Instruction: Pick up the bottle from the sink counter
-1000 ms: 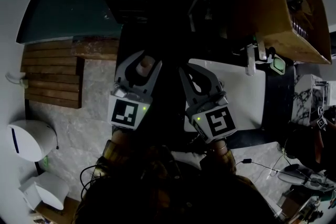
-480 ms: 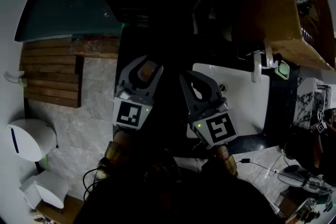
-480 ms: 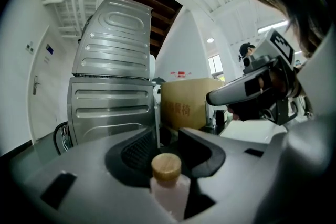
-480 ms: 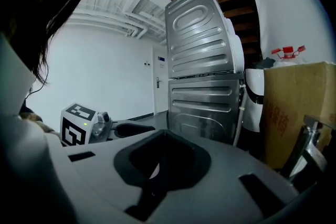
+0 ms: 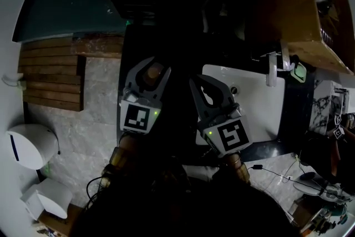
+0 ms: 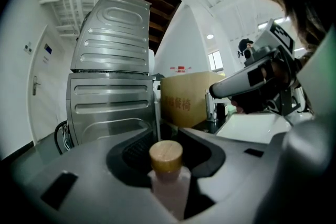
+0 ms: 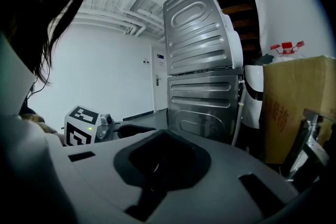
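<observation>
Gripping the pink bottle (image 6: 168, 181) between its jaws, the left gripper (image 5: 154, 68) hovers beside the right gripper (image 5: 199, 82), whose jaws are together and empty.

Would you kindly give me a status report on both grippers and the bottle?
Left gripper shut on bottle, cap up. Right gripper shut, empty, alongside. Nothing seen in the way.

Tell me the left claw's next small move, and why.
Probably keep the left claw shut and carry the bottle clear of the sink: its jaws grip the bottle below the wooden cap, and the right claw is shut and empty.
</observation>
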`<state>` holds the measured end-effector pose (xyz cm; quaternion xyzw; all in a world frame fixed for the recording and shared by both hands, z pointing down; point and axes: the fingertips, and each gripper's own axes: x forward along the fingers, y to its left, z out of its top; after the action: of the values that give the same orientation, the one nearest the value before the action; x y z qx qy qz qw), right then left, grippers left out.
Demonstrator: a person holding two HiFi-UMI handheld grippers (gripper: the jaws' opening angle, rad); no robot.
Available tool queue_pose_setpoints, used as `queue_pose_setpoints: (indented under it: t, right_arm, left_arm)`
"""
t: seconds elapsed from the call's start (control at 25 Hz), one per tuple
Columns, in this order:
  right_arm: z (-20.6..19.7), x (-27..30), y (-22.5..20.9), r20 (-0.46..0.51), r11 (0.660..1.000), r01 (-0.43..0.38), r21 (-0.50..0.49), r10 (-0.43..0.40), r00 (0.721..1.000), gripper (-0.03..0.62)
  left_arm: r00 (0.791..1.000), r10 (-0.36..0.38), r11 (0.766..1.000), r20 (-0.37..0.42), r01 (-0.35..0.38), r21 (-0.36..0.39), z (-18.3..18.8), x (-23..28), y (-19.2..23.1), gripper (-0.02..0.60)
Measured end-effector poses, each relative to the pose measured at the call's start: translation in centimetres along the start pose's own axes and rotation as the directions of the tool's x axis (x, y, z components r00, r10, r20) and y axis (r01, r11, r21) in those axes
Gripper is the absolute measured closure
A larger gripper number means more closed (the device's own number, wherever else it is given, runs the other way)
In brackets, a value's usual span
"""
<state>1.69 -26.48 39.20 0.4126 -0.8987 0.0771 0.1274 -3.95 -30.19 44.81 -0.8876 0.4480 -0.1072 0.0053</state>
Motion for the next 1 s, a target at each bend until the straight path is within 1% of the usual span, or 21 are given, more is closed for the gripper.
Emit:
queue_pose_setpoints:
  t: [0.36,0.72,1.0]
  right_arm:
    - [-0.3,0.0,0.1,-0.007,1.0,-0.007,0.005,0.007,1.0,0.577]
    - [-0.2,0.3,0.6,-0.006,1.0,-0.025,-0.007,0.025,1.0,0.577]
    - [-0.1,0.3,0.8,-0.001,1.0,-0.028,-0.006,0.028,1.0,0.577]
  left_arm:
    - [0.999,0.02,0.995,-0.03,-0.017,0.102,-0.9,0.3,-0.2,0.448]
    - [0.998,0.041,0.989,-0.04,-0.035,0.147,-1.3,0.3,0.0,0.448]
    - [0.998,0.038,0.988,-0.045,-0.031,0.148,-1.4,0.2,0.0,0.449]
